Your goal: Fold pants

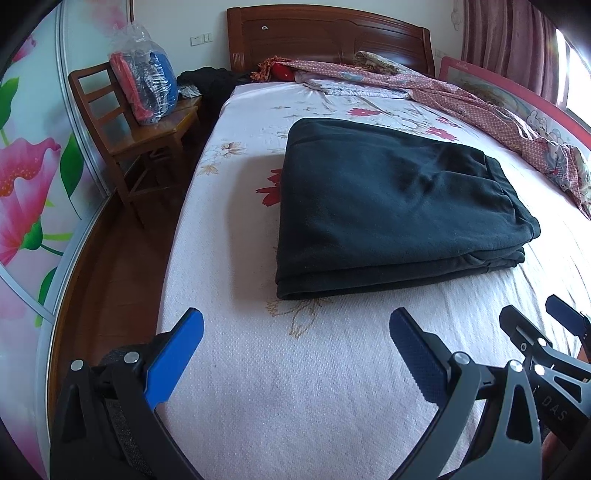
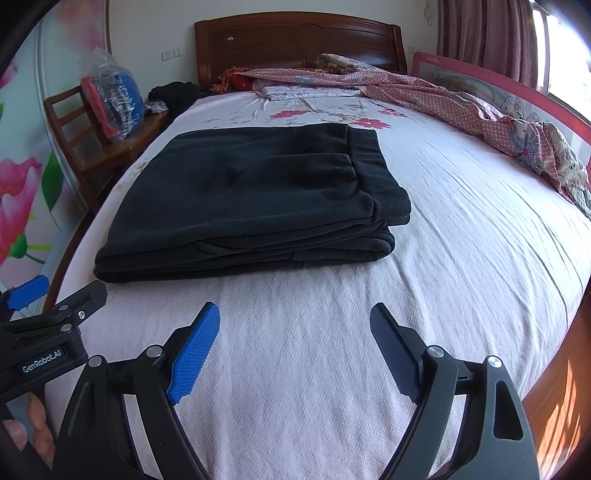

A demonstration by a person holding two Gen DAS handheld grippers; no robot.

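Dark pants (image 1: 388,206) lie folded into a thick rectangular stack on the white flowered bed sheet (image 1: 295,387). In the right wrist view the same pants (image 2: 251,199) show their layered edges toward me, waistband at the right. My left gripper (image 1: 295,325) hovers open over bare sheet, short of the stack's near edge, nothing between its blue pads. My right gripper (image 2: 295,317) is likewise open and empty, just in front of the stack. Each view catches the other gripper at its edge: the right one (image 1: 546,332), the left one (image 2: 55,299).
A wooden headboard (image 1: 325,33) closes the far end of the bed. A crumpled pink quilt (image 1: 480,103) runs along the far and right side by a bed rail (image 2: 517,92). A wooden chair (image 1: 122,133) with a plastic bag stands left, beside a flowered wardrobe door.
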